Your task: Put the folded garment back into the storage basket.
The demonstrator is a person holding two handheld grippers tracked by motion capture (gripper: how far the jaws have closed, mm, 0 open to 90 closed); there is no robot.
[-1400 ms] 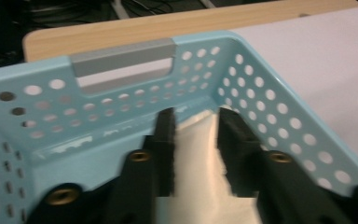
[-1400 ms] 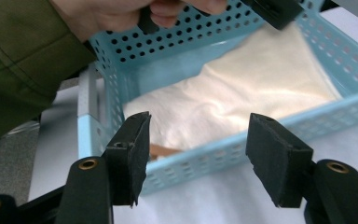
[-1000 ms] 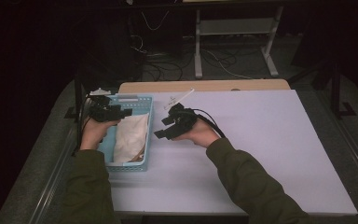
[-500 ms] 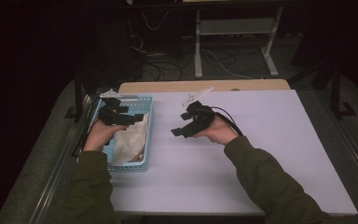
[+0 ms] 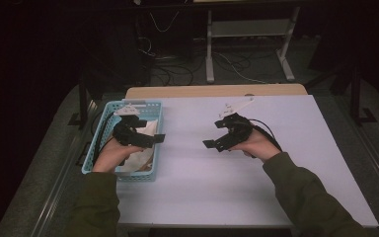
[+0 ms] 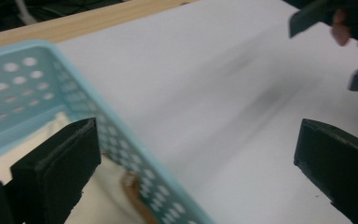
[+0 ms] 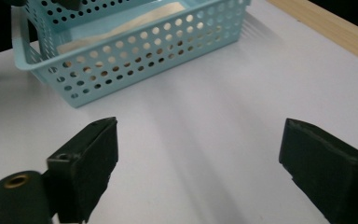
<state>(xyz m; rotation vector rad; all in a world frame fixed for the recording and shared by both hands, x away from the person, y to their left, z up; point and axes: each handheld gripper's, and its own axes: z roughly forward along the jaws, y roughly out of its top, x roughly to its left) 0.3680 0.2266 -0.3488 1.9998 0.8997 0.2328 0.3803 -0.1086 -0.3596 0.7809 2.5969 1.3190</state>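
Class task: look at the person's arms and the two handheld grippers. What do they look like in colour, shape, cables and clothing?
Both arms wear olive-green long sleeves; the hands are bare. The black left gripper and black right gripper each end in two blocky, flat-faced black jaws. Each carries a pale grey three-cornered plate on top, and a thin black cable loops from the right one.

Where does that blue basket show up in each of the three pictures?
High view: the basket sits at the table's left edge, under the left gripper.
Left gripper view: its holed wall runs across the left side, with the cloth inside it.
Right gripper view: it lies at the upper left, beyond the open fingers.
Shared landmark: the wooden strip along the table's far edge.
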